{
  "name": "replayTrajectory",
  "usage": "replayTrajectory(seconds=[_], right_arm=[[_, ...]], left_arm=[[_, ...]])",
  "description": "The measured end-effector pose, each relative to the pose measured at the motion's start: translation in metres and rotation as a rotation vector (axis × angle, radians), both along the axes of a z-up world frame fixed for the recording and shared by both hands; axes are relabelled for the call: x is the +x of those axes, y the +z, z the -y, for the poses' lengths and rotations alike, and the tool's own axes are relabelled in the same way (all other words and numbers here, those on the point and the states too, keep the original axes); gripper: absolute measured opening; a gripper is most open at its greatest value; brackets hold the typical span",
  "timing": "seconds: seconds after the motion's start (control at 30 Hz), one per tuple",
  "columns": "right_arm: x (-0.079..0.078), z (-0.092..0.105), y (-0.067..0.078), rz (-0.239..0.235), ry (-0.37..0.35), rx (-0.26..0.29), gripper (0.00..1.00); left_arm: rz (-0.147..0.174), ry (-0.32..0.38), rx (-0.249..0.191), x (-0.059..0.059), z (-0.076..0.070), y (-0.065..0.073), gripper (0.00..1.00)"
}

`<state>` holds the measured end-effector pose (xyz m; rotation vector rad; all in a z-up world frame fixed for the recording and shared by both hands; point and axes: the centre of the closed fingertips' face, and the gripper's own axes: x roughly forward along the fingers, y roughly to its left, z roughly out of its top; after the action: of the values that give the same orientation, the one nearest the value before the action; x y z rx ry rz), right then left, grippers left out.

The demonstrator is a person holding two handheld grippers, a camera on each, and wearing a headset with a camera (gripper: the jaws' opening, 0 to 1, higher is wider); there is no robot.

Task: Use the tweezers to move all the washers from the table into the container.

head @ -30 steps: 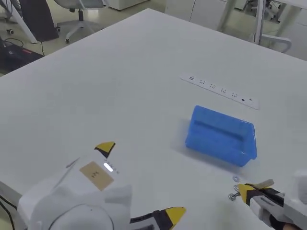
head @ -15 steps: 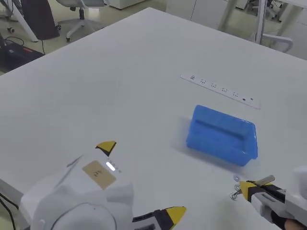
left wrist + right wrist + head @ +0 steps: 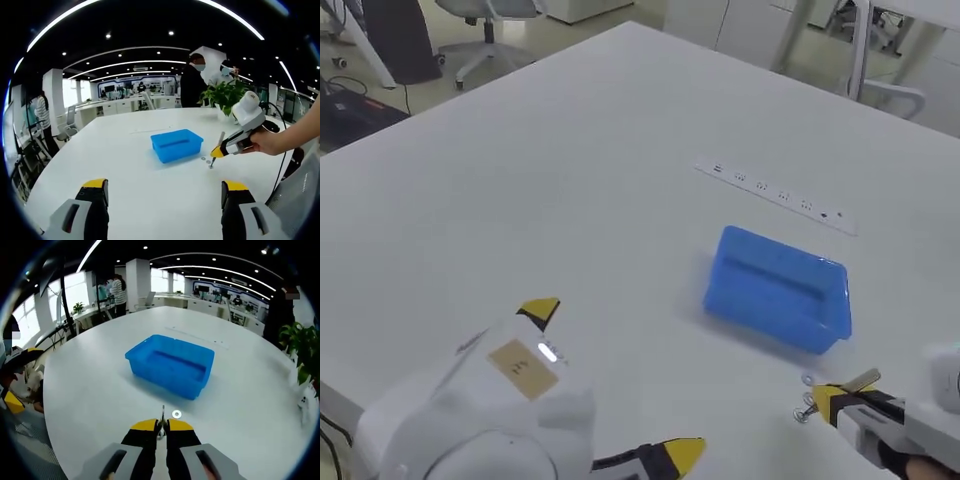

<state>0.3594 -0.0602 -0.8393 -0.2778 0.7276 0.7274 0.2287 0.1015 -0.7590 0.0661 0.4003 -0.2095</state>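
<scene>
Presently, right claw [image 3: 161, 426] was clamped shut on the tweezers [image 3: 162, 415], tips angled down by a washer [image 3: 176, 414] on the desk [image 3: 90, 385], at 6 o'clock of the blue container [image 3: 170, 362], likely for pickup. Left claw [image 3: 165, 186] gaped wide, idle.

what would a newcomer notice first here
The blue container stands out on the white table. Just in front of it, the right tool pinches tweezers beside a small washer. The left tool is open over the table's near side.
</scene>
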Motion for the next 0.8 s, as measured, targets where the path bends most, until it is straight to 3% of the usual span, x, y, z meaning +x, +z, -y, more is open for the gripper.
replayTrajectory(seconds=[0.17,0.5,0.8], right_arm=[[0.002,-0.002,0.006,-0.013,-0.003,0.020,0.02],[0.011,-0.019,0.043,-0.003,0.016,0.119,0.02],[0.031,-0.036,0.073,0.038,0.031,0.190,0.02]], left_arm=[[-0.010,-0.007,-0.020,0.000,0.001,-0.001,0.97],[-0.043,-0.034,-0.061,-0.003,0.007,-0.001,0.99],[-0.040,-0.055,-0.046,-0.010,0.010,0.008,0.99]])
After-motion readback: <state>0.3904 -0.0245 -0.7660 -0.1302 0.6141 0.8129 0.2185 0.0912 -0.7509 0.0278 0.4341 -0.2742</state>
